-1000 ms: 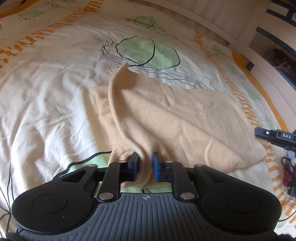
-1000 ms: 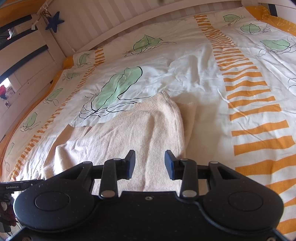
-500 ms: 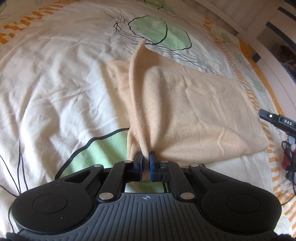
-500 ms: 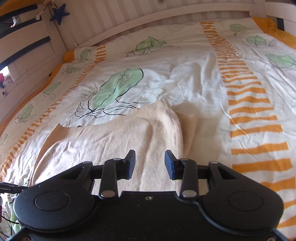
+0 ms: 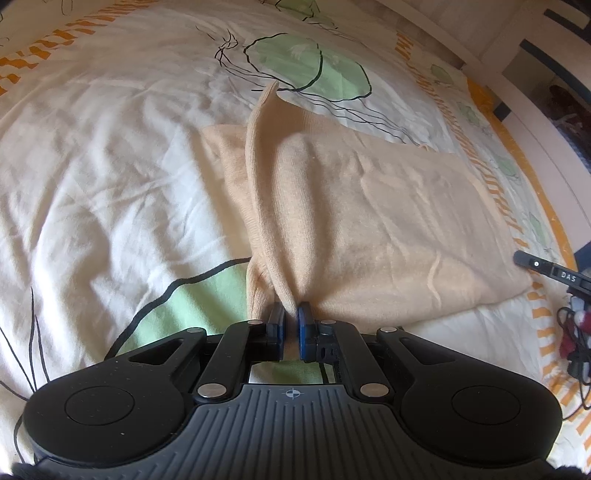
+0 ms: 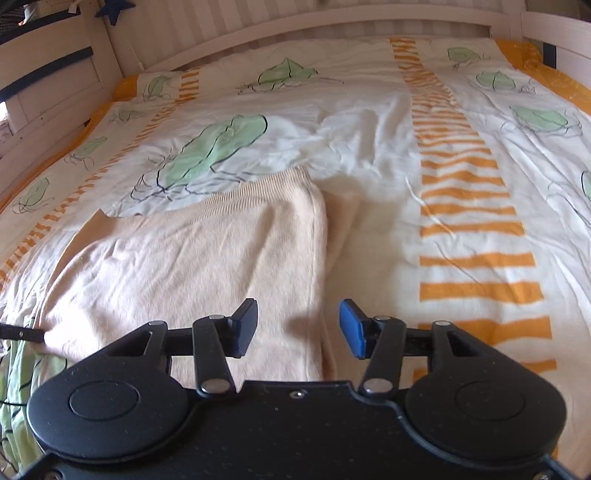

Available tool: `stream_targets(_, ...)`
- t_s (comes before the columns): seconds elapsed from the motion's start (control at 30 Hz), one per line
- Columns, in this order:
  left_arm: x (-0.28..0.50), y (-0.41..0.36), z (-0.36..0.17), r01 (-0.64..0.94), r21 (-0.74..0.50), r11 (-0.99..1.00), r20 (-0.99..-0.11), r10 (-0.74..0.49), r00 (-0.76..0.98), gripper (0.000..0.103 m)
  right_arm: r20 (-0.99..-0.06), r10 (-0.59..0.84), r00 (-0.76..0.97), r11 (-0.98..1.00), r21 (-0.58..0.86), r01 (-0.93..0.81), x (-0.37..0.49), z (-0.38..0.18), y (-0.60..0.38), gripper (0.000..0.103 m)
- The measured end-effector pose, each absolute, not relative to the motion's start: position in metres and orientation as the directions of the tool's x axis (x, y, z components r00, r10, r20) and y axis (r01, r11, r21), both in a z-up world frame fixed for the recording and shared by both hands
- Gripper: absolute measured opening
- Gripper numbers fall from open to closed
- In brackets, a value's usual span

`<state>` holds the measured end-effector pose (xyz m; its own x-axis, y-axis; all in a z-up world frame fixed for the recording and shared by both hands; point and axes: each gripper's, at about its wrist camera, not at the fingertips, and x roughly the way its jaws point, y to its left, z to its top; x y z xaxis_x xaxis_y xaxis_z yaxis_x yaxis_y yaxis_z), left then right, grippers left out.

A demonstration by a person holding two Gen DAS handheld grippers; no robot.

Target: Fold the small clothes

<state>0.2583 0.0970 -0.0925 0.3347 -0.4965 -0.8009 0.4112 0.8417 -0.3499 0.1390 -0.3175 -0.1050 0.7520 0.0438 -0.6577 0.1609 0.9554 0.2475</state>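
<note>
since a second ago, raised fold of beige knit garment (image 5: 369, 206) drawn taut, ridge steeper. garment lies on leaf-print duvet (image 5: 92, 166). left gripper (image 5: 290, 323) clenched on near edge; right gripper (image 6: 298, 326) released, above garment.

1. From the left wrist we look steeply down along the left gripper (image 5: 290, 320), close over the bed (image 5: 92, 177).
2. From the right wrist we look less steeply, towards the headboard (image 6: 295, 22) at 12 o'clock.
3. We share the beige knit (image 5: 369, 221) (image 6: 207, 258): 12 to 2 o'clock left, 9 to 12 right.
</note>
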Motion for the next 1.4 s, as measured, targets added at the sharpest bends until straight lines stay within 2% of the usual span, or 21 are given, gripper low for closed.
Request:
stream_targets(0.03,0.259,0.096,-0.092,0.419,-0.347,0.839,-0.802,-0.497,0.331,0.007,-0.658,0.056,0.751,0.957,0.25,0.148,0.138,-0.105,-0.317,0.036)
stream_targets(0.07,0.259,0.095,-0.092,0.429,-0.342,0.836,-0.805,-0.497,0.325,0.007,-0.66,0.069,0.748,0.959,0.251,0.134,0.138,-0.105,-0.316,0.011)
stream_targets(0.17,0.261,0.09,-0.086,0.485,-0.304,0.82,-0.823,-0.483,0.3,0.007,-0.659,0.118,0.743,0.967,0.248,0.066,0.141,-0.099,-0.31,0.01)
stream_targets(0.3,0.261,0.086,-0.081,0.565,-0.21,0.798,-0.867,-0.419,0.27,0.007,-0.686,0.032,0.727,0.986,0.142,0.091,0.143,-0.088,-0.315,0.01)
stream_targets(0.43,0.264,0.089,-0.084,0.56,-0.218,0.799,-0.872,-0.418,0.256,0.007,-0.717,0.035,0.696,0.971,0.189,0.147,0.142,-0.101,-0.333,0.01)
stream_targets(0.53,0.262,0.09,-0.08,0.527,-0.234,0.817,-0.865,-0.422,0.27,0.009,-0.7,0.022,0.713,0.969,0.191,0.158,0.139,-0.101,-0.327,0.021)
stream_targets(0.57,0.261,0.093,-0.076,0.505,-0.247,0.827,-0.861,-0.426,0.277,0.011,-0.689,0.016,0.724,0.968,0.192,0.161,0.138,-0.098,-0.325,0.034)
stream_targets(0.6,0.259,0.096,-0.073,0.482,-0.263,0.836,-0.853,-0.435,0.289,0.018,-0.675,0.01,0.738,0.969,0.19,0.16,0.137,-0.094,-0.323,0.05)
stream_targets(0.63,0.256,0.098,-0.068,0.459,-0.279,0.843,-0.841,-0.445,0.307,0.029,-0.653,0.005,0.757,0.973,0.179,0.148,0.136,-0.088,-0.319,0.055)
stream_targets(0.67,0.253,0.101,-0.064,0.44,-0.296,0.848,-0.827,-0.458,0.325,0.032,-0.634,0.002,0.773,0.978,0.164,0.132,0.135,-0.083,-0.313,0.056)
stream_targets(0.8,0.244,0.101,-0.047,0.394,-0.333,0.857,-0.779,-0.485,0.398,0.033,-0.583,0.081,0.809,0.993,0.12,-0.013,0.141,-0.066,-0.276,0.056)
stream_targets(0.9,0.244,0.089,-0.04,0.387,-0.343,0.856,-0.748,-0.498,0.438,0.044,-0.586,0.152,0.796,0.988,0.082,-0.128,0.154,-0.067,-0.237,0.056)
stream_targets(1.03,0.247,0.062,-0.039,0.414,-0.324,0.851,-0.729,-0.504,0.464,0.044,-0.607,0.185,0.773,0.969,-0.017,-0.245,0.175,-0.083,-0.185,0.055)
stream_targets(1.23,0.245,0.028,-0.046,0.46,-0.275,0.845,-0.726,-0.496,0.476,0.053,-0.689,0.119,0.715,0.954,-0.121,-0.275,0.201,-0.123,-0.147,0.056)
stream_targets(1.4,0.244,-0.004,-0.06,0.518,-0.183,0.836,-0.738,-0.465,0.489,0.055,-0.671,0.133,0.73,0.952,-0.118,-0.281,0.194,-0.125,-0.151,0.057)
